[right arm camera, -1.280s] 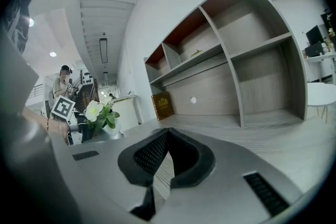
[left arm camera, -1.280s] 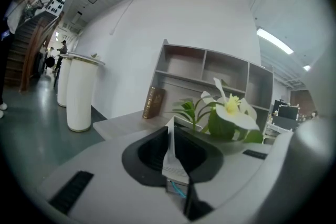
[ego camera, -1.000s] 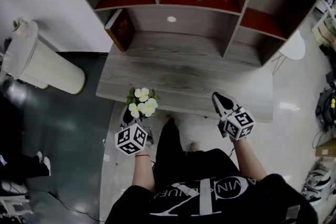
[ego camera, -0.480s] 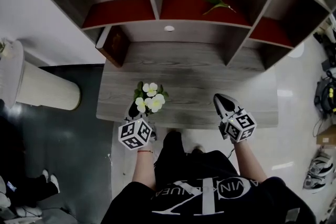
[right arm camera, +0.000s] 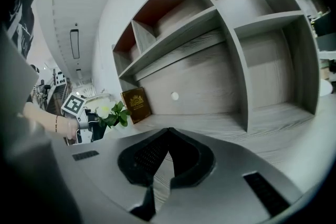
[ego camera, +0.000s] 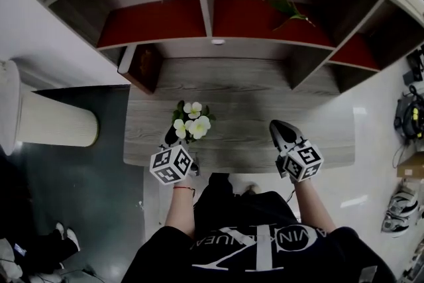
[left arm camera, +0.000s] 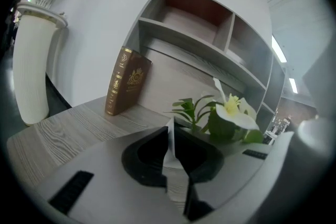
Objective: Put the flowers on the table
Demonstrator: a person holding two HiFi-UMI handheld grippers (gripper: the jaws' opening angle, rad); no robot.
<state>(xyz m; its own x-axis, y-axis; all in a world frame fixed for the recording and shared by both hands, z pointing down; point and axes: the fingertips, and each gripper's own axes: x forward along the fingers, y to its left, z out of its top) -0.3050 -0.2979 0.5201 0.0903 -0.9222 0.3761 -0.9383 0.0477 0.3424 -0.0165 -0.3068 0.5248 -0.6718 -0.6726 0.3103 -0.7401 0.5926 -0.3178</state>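
As left gripper [left arm camera: 170, 128] holds flowers [left arm camera: 231, 110], book's [left arm camera: 126, 81] illegible.

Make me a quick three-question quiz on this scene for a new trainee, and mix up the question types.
1. True or false: the right gripper holds nothing.
2. Fill in: the flowers are held by the ___ gripper.
3. The book stands: A) on the table; B) on the floor; C) on a red shelf.

Key: 1 true; 2 left, so the left gripper; 3 A.
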